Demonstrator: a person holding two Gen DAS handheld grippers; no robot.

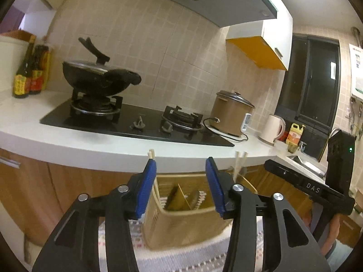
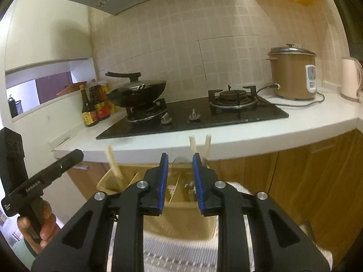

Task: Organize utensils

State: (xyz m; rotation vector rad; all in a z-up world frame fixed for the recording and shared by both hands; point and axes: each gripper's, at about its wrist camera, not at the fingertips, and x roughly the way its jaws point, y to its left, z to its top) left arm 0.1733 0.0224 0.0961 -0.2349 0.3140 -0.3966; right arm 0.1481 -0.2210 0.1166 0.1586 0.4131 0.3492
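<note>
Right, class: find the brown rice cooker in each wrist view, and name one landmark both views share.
Left wrist view: rice cooker sits right of centre, on the white counter beside the stove's right end.
Right wrist view: rice cooker sits at upper right, same spot.
Shared landmark: the black wok on the left burner.

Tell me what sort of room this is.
A home kitchen, most likely: a gas hob set in a white counter, a lidded wok on one burner, a rice cooker beside it.
</note>
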